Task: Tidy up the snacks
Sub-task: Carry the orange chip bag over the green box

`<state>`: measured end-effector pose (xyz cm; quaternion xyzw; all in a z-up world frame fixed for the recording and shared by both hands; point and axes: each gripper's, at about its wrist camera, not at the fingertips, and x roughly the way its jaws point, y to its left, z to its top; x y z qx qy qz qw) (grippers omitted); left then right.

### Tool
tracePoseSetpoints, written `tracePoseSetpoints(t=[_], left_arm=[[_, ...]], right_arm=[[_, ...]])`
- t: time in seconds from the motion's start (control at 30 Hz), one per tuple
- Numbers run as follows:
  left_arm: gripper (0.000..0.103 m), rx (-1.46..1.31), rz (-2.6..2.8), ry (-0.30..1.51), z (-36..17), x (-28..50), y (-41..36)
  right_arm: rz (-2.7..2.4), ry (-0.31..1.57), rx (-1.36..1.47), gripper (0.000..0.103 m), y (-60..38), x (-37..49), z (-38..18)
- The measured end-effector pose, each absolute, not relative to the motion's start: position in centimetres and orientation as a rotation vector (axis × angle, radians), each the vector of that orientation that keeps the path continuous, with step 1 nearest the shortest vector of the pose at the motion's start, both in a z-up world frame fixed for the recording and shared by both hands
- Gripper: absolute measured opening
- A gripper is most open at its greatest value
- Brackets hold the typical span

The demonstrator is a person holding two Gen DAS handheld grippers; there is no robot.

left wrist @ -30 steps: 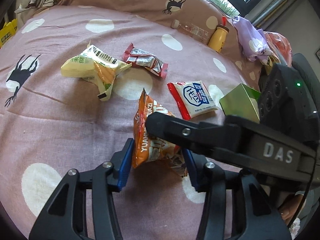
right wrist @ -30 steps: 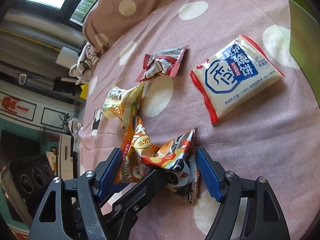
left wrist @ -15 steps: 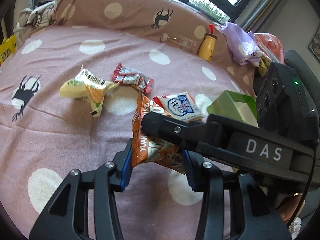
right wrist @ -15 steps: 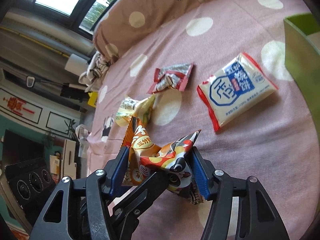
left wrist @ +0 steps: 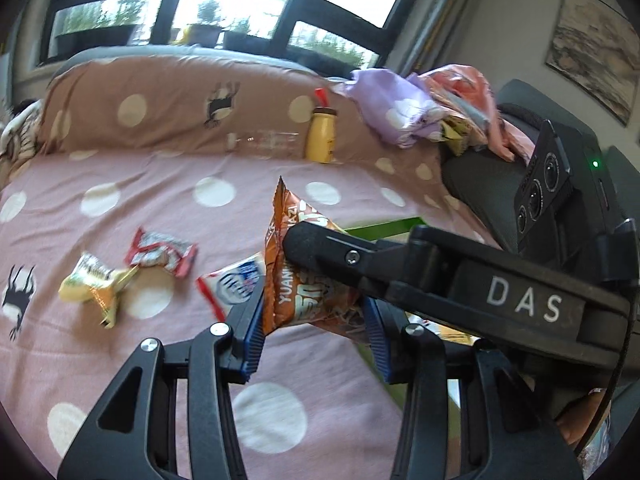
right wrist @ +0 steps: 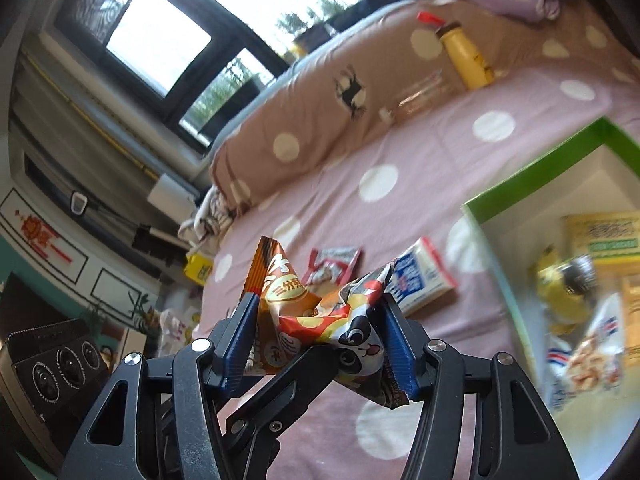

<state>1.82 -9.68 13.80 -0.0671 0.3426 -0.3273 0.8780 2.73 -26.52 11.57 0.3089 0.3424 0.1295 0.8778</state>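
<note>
Item: orange bag (right wrist: pixel 316 320), clamped by both my left claw (left wrist: pixel 314 334) and right claw (right wrist: pixel 320 340). Handling: I carry it level over the green box (right wrist: pixel 532 176), then release both together.

Daylight pours in from the windows (left wrist: pixel 224 4) behind the bed (left wrist: pixel 160 208), where the panes are blown out to white with no detail. The bed itself is evenly, softly lit, with only faint shadows under the packets. Both views bend strongly toward the edges and darken to black at the corners. Motion blur smears much of each picture: in the right wrist view the green box (right wrist: pixel 532 184) and its contents are streaked, while the orange snack bag (right wrist: pixel 312 316) close to the lens stays sharp.
</note>
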Motion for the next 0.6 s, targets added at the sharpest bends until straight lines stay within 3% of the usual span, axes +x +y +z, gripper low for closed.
tracePoseSetpoints(t=[0.6], left_arm=[[0.044, 0.008, -0.931, 0.736, 14.4, 1.6, -21.6]], right_arm=[[0.004, 0.584, 0.819, 0.062, -37.7, -1.5, 11.0]])
